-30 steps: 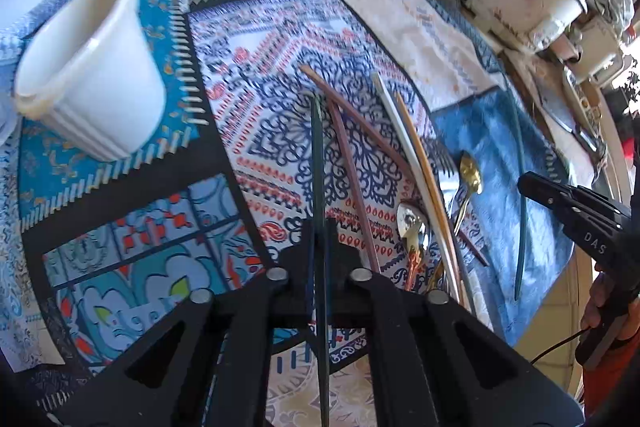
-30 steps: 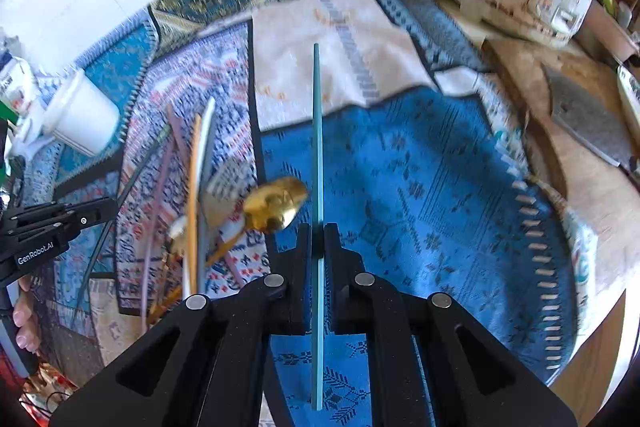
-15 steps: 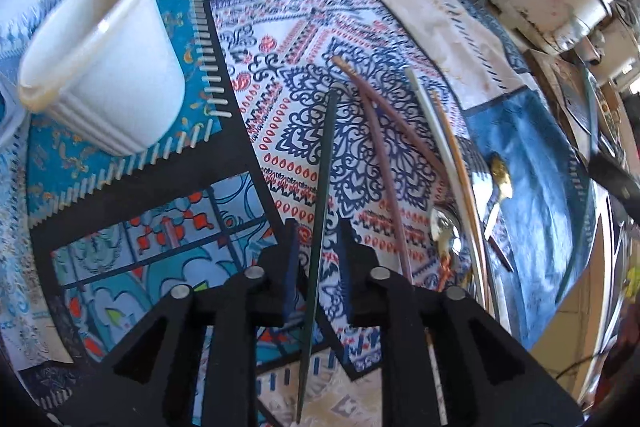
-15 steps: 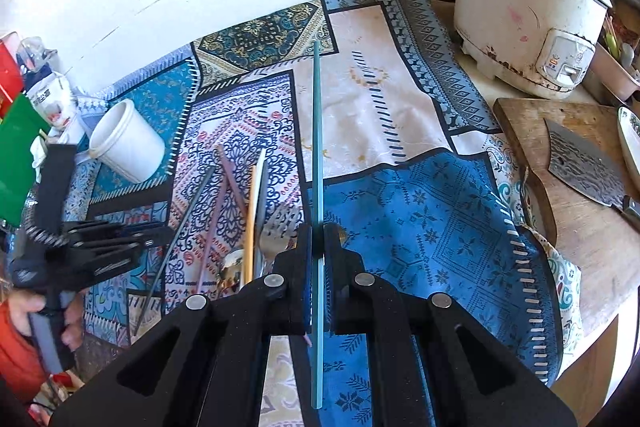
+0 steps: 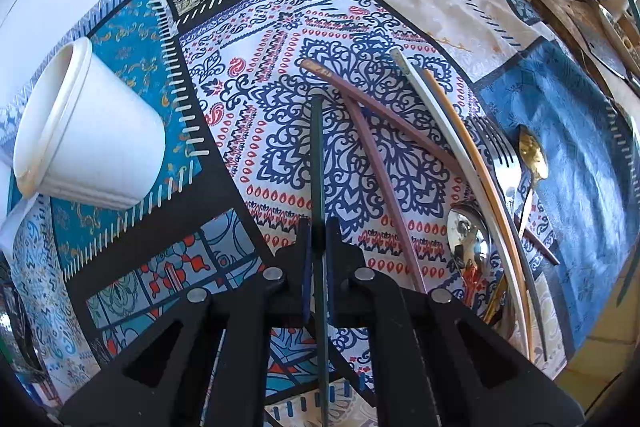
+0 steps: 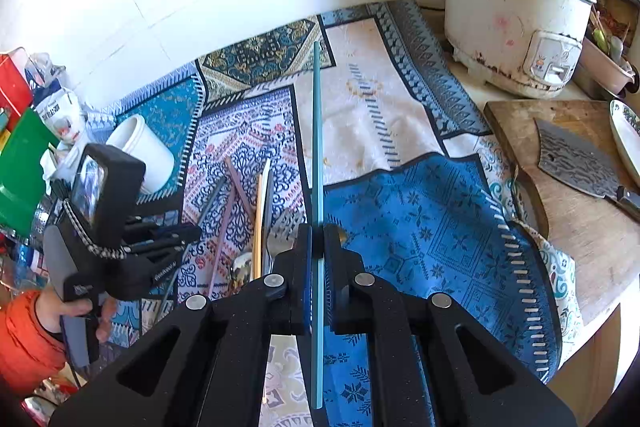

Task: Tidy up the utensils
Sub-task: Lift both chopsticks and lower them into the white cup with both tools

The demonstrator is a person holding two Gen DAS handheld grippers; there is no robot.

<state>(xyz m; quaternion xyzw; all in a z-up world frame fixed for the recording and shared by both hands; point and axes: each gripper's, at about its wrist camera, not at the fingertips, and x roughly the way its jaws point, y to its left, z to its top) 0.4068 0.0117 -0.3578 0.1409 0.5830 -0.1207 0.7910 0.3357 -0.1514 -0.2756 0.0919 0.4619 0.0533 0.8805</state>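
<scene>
My left gripper (image 5: 318, 239) is shut on a dark green chopstick (image 5: 318, 163) that points forward over the patterned cloth. My right gripper (image 6: 318, 239) is shut on a teal chopstick (image 6: 317, 131) and holds it well above the cloth. A white cup (image 5: 84, 131) lies tilted at the left, also in the right wrist view (image 6: 144, 151). A pile of utensils lies to the right of the green chopstick: brown chopsticks (image 5: 376, 163), a white chopstick (image 5: 444, 123), an orange chopstick (image 5: 476, 163), a fork (image 5: 500, 155), a silver spoon (image 5: 468, 239) and a gold spoon (image 5: 532, 155).
A white rice cooker (image 6: 516, 11) stands at the back right. A wooden cutting board (image 6: 568, 195) with a cleaver (image 6: 576, 159) lies at the right. A green box (image 6: 20, 167) and packets crowd the left edge. The table edge runs along the lower right.
My left gripper opened around the green chopstick half a second ago and has shut on it again. My right gripper has risen and pulled back with the teal chopstick.
</scene>
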